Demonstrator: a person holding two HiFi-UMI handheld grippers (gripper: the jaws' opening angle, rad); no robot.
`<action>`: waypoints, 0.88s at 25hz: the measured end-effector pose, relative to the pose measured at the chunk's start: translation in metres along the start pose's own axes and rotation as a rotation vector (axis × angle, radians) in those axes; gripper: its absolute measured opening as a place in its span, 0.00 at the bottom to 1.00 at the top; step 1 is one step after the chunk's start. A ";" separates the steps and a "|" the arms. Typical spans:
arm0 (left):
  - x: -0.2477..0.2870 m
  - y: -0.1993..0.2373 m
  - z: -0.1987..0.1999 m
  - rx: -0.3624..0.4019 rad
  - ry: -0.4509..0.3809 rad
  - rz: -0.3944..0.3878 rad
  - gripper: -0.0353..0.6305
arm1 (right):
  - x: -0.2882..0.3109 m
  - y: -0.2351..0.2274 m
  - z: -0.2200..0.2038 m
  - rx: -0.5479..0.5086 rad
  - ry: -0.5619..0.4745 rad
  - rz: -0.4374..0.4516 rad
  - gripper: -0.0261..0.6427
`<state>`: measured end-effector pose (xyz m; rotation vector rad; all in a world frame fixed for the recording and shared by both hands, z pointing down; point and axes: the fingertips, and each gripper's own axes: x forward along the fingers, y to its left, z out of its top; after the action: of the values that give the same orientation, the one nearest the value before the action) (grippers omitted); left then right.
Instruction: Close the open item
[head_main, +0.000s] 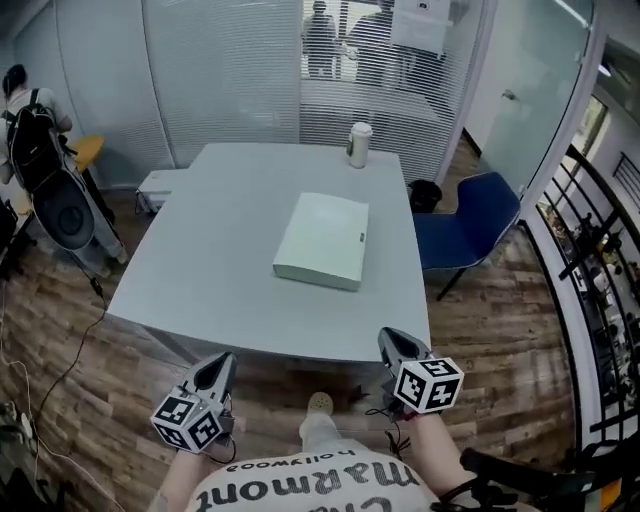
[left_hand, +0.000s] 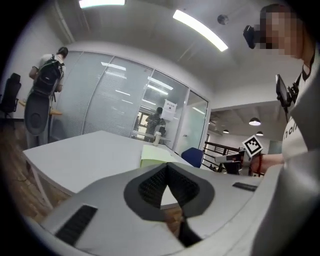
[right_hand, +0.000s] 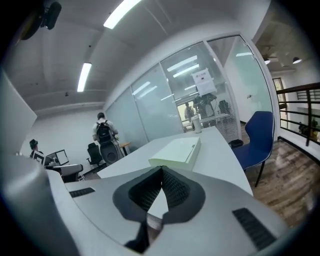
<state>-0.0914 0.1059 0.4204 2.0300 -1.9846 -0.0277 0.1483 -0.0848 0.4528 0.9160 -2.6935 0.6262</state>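
Note:
A flat pale green box (head_main: 325, 240) lies near the middle of the grey table (head_main: 220, 230), and its lid looks flat on top. It also shows in the left gripper view as the box (left_hand: 152, 155) and in the right gripper view as the box (right_hand: 177, 151). My left gripper (head_main: 222, 360) hangs short of the table's near edge, shut and holding nothing. My right gripper (head_main: 392, 337) is level with it on the right, also shut and holding nothing. Both are well short of the box.
A white tumbler (head_main: 359, 144) stands at the table's far edge. A blue chair (head_main: 470, 225) sits at the table's right side. A person with a backpack (head_main: 35, 150) stands at far left. A black railing (head_main: 600, 260) runs along the right.

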 end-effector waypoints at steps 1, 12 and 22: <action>-0.009 -0.004 -0.002 -0.007 -0.007 -0.004 0.06 | -0.007 0.008 0.000 -0.004 -0.009 0.006 0.04; -0.015 -0.067 0.028 -0.029 -0.117 -0.036 0.06 | -0.058 0.029 0.036 -0.189 -0.029 0.092 0.04; -0.015 -0.091 0.031 -0.014 -0.139 -0.005 0.06 | -0.067 0.025 0.051 -0.259 -0.031 0.131 0.04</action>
<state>-0.0107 0.1144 0.3669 2.0756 -2.0543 -0.1882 0.1813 -0.0555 0.3770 0.6922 -2.7934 0.2785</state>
